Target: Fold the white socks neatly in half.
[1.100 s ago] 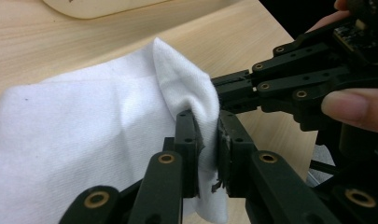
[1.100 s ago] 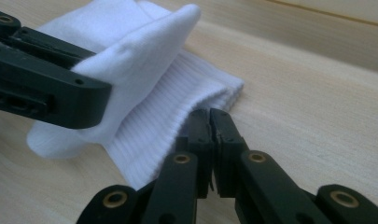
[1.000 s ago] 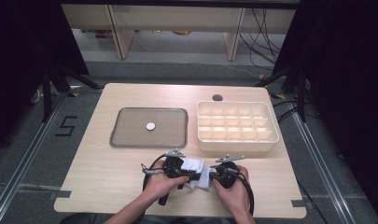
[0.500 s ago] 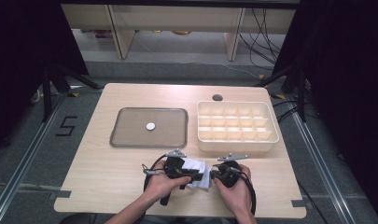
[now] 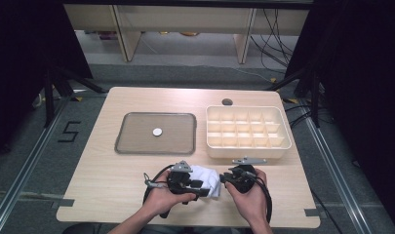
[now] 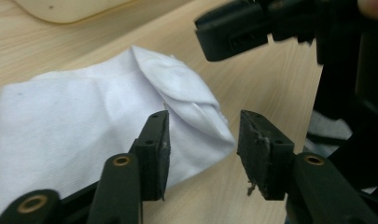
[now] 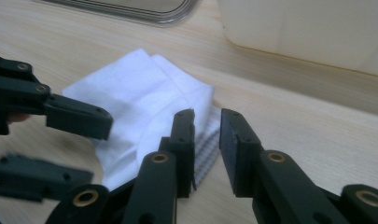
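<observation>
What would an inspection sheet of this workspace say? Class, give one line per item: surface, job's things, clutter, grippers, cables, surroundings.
Surface: light wooden table, bare at the front left.
Job's things: folded white cloth lying between the grippers.
Clutter: grey tray holding a small white disc; cream compartment box.
Grippers: left gripper and right gripper both open, jaws just opening, nothing pinched.
Cables: black cable trailing from the left gripper.
Surroundings: grey floor, shelving behind.

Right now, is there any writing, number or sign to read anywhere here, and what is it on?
"5": dark mark on the grey floor left of the light wooden table.
No text is visible on the white folded cloth, the cream compartment box or the grey metal tray.
</observation>
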A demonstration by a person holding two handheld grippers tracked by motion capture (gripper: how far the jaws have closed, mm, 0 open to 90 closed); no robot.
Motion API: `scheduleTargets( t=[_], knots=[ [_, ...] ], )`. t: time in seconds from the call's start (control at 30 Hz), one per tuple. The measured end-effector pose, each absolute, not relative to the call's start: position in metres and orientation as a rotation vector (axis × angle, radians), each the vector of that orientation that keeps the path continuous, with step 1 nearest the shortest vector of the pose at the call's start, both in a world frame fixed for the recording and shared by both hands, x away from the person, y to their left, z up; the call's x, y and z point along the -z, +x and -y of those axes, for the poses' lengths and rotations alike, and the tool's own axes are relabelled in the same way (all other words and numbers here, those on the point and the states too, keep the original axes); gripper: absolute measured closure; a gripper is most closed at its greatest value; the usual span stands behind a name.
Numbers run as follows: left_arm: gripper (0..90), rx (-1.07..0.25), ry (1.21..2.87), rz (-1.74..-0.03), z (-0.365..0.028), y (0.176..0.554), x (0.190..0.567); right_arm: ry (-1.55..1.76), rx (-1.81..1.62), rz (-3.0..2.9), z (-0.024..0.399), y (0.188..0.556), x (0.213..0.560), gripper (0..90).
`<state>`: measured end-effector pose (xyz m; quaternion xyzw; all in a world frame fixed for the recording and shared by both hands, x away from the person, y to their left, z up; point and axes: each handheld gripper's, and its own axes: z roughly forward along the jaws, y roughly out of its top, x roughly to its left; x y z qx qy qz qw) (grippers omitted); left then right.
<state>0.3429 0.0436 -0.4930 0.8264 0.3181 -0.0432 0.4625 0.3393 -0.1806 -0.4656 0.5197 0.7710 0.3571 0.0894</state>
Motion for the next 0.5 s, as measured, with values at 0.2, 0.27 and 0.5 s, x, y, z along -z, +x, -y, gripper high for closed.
scheduleTargets(
  t=[0.2,0.27,0.5],
  knots=[
    [53.5,0.104,2.061,-0.765,-0.031,0.338,0.501,1.624,-1.038,-2.343,0.172,0.340,0.467,69.1],
    [58.4,0.100,2.074,-0.768,-0.029,0.339,0.503,1.592,-1.075,-2.340,0.171,0.341,0.467,67.4],
    [77.2,0.174,2.062,-0.824,-0.028,0.344,0.508,1.616,-1.084,-2.347,0.164,0.343,0.465,62.6]
  ],
)
